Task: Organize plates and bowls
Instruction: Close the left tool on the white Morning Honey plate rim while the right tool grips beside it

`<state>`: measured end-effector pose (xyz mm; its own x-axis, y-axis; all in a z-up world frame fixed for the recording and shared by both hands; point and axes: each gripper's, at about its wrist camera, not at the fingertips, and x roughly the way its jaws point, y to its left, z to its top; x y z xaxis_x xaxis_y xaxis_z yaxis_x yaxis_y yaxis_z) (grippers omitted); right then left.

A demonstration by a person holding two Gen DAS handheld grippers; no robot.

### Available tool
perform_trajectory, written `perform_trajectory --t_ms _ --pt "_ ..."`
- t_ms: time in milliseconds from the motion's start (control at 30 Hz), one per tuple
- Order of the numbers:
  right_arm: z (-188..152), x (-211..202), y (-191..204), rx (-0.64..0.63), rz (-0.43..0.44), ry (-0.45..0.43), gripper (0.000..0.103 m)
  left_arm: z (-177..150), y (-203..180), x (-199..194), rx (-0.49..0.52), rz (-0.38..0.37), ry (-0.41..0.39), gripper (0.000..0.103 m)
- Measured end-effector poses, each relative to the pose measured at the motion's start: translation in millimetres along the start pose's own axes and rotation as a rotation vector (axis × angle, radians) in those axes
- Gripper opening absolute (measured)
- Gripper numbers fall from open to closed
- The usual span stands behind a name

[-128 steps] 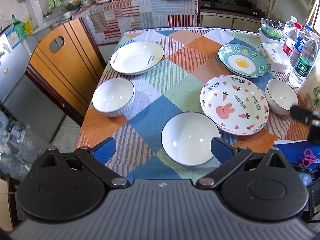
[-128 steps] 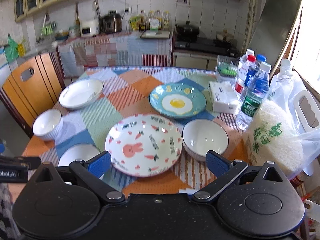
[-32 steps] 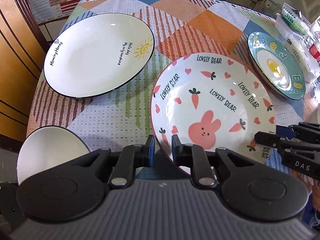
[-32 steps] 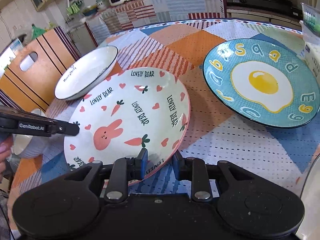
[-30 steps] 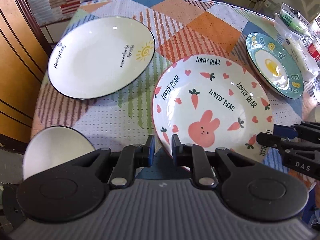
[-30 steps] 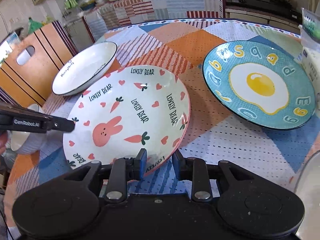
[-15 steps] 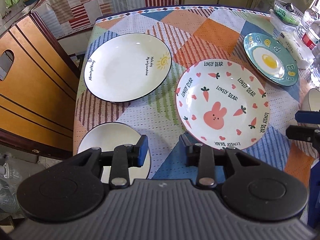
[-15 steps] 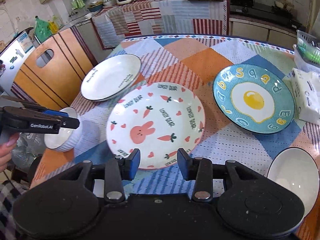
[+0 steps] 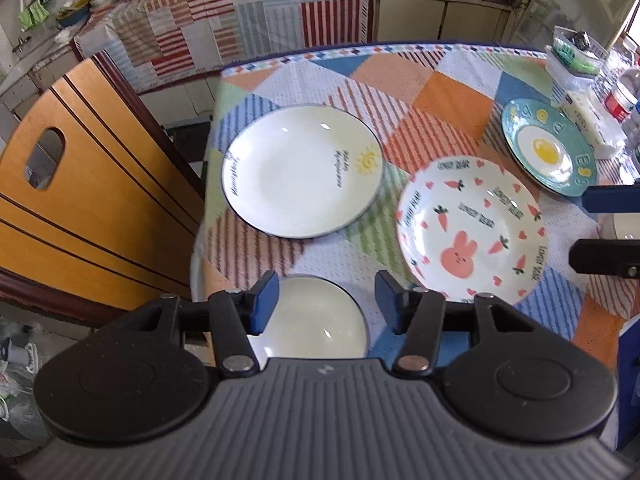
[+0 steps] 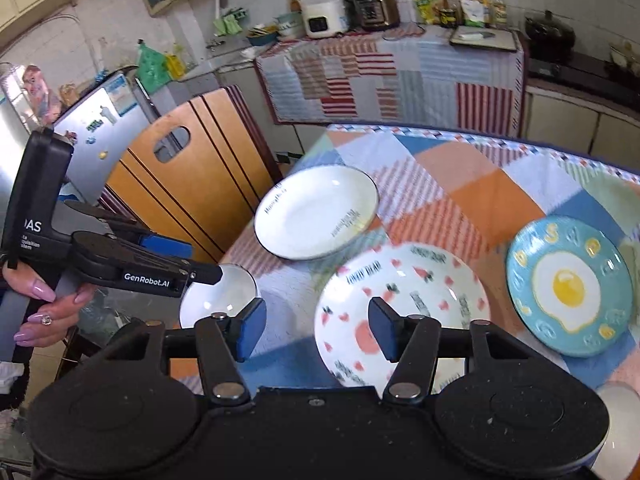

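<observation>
1. Hovering over the counter with both tools, nothing held in either one.
2. Left gripper: fingers spread wide, empty, pointed down at a white bowl near the counter's edge. Likely lined up this way to pick that bowl next.
3. Right gripper: fingers also spread wide and empty, hanging above the near side of the bunny plate.
4. Bunny plate: flat on the cloth, just beside the white sun plate, not on top of it. Looks set close so that the plates sit together.
5. Egg plate: farther to the right, apart from the other two plates, not yet moved into the group.
6. Second white bowl: only a small piece showing at the right edge, well apart from the first bowl.
7. Plates and bowls: all empty, no food inside, nothing stacked yet.
8. Best guess: still early in the tidy-up, with plates to pile and bowls to bring together.
9. Careful with the first bowl: close to the counter's edge, so a bump could push it off.
10. Beside the counter on the left: a wooden chair.
</observation>
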<state>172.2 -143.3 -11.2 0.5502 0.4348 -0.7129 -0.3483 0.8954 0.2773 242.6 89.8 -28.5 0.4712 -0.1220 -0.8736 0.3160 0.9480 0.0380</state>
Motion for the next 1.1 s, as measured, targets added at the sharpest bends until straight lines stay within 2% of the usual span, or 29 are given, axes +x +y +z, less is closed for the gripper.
perform_trajectory --t_ms 167,333,600,867,933,1100 --pt "21.7 39.2 0.0 -0.040 0.012 -0.023 0.068 17.7 28.3 9.8 -0.013 0.008 -0.049 0.063" --pt "37.3 84.1 -4.2 -0.071 0.038 -0.039 0.068 27.9 54.8 40.7 -0.029 0.001 -0.090 0.065" --pt "51.5 155.3 -23.5 -0.071 0.021 0.032 0.068 32.4 97.4 112.0 -0.093 -0.028 -0.069 0.065" --pt "51.3 213.2 -61.2 0.050 -0.040 0.070 0.068 33.2 113.2 166.6 -0.134 -0.064 -0.032 0.065" --pt "50.2 220.6 -70.4 0.076 -0.035 0.075 0.059 33.4 113.9 174.2 -0.142 -0.073 -0.044 0.065" --pt "50.6 230.5 -85.2 0.101 -0.007 0.086 0.050 35.4 111.2 186.7 -0.133 -0.080 -0.048 0.062"
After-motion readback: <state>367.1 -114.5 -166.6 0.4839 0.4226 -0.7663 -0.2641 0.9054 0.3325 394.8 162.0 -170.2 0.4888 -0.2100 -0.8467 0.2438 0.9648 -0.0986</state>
